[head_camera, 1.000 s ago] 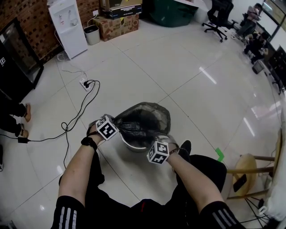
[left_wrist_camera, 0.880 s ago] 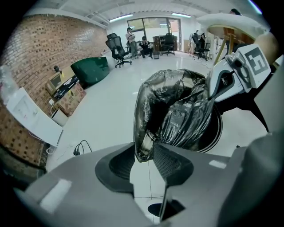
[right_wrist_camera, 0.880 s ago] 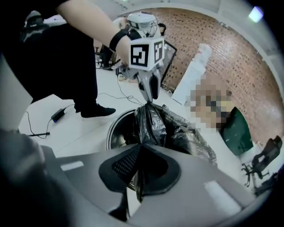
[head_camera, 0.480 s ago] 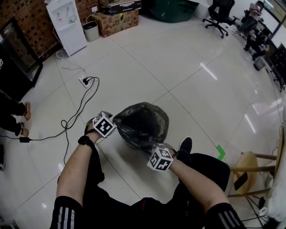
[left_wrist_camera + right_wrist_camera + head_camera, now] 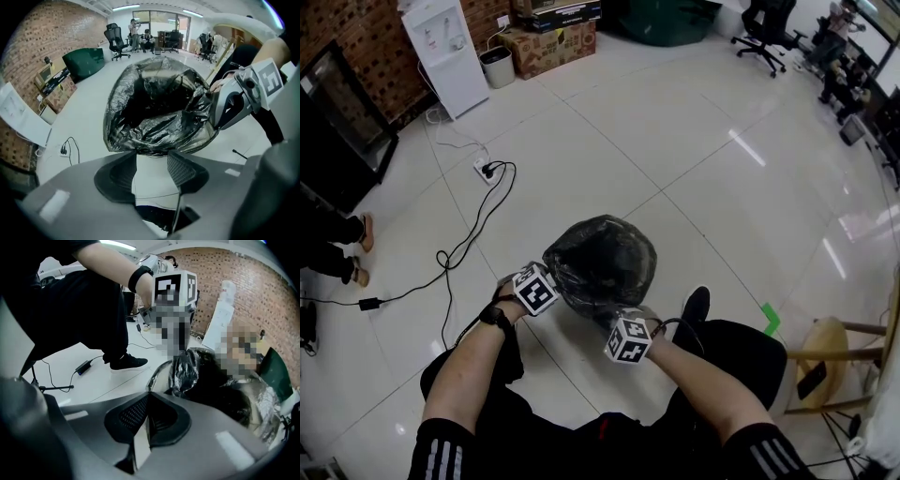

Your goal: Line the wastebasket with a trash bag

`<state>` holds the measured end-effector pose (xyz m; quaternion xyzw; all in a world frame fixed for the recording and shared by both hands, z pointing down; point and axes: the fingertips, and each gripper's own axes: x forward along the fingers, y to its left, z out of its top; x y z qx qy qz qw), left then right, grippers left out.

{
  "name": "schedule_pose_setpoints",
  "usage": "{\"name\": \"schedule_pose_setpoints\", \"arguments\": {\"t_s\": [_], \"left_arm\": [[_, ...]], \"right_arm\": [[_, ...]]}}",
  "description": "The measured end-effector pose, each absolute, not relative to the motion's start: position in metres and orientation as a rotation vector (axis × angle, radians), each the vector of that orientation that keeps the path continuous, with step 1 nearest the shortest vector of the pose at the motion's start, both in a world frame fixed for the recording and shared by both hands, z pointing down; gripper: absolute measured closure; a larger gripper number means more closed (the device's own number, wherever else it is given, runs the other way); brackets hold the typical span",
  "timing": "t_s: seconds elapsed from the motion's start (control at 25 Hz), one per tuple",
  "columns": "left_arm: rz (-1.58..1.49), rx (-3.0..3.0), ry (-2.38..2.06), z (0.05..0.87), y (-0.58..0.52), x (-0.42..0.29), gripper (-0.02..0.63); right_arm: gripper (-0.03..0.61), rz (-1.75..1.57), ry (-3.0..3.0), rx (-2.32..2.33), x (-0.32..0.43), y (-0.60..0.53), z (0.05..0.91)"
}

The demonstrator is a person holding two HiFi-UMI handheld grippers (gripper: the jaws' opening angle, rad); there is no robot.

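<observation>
The wastebasket, its metal rim [image 5: 206, 139] showing, stands on the floor with a black trash bag [image 5: 602, 258] draped over its top. In the head view my left gripper [image 5: 553, 281] sits at the bag's near-left edge and my right gripper [image 5: 624, 321] at its near edge. In the left gripper view the left gripper [image 5: 152, 157] has just been opening: its jaws stand apart with only white floor between them, and the crinkled bag [image 5: 154, 108] lies just past the tips. In the right gripper view the right gripper [image 5: 147, 398] is shut beside the rim [image 5: 157, 372] and the bag [image 5: 206, 376], with no film visible between the pads.
A power strip with trailing cables [image 5: 485, 172] lies on the tiles to the left. A water dispenser [image 5: 445, 47], a small bin [image 5: 496, 67] and a cardboard box [image 5: 548, 42] stand at the far wall. A wooden stool [image 5: 825, 352] is at the right. My shoe [image 5: 694, 306] is beside the basket.
The bag's mouth, open a second ago with the shiny inside showing, now lies closed over the top. My left gripper has slid nearer to me along the rim and opened. The right moved slightly nearer.
</observation>
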<state>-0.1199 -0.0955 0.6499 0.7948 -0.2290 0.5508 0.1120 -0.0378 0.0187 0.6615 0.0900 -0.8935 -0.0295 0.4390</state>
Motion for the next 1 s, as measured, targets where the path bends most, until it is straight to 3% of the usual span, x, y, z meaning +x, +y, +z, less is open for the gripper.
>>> {"name": "schedule_pose_setpoints", "arguments": {"t_s": [0.44,0.6,1.0], "left_arm": [[1.747,2.342,-0.654,0.687,-0.090,-0.108,0.414],[1.775,2.334,-0.633,0.693,-0.091,-0.107,0.414],[1.776,2.333,-0.624,0.692,-0.091,-0.108,0.414]], "right_arm": [[0.564,0.049,-2.185,0.232,-0.028,0.018,0.696],[0.441,0.150,-2.221,0.157,-0.031,0.033,0.691],[0.401,0.345,-2.453,0.113,-0.032,0.032,0.576]]}}
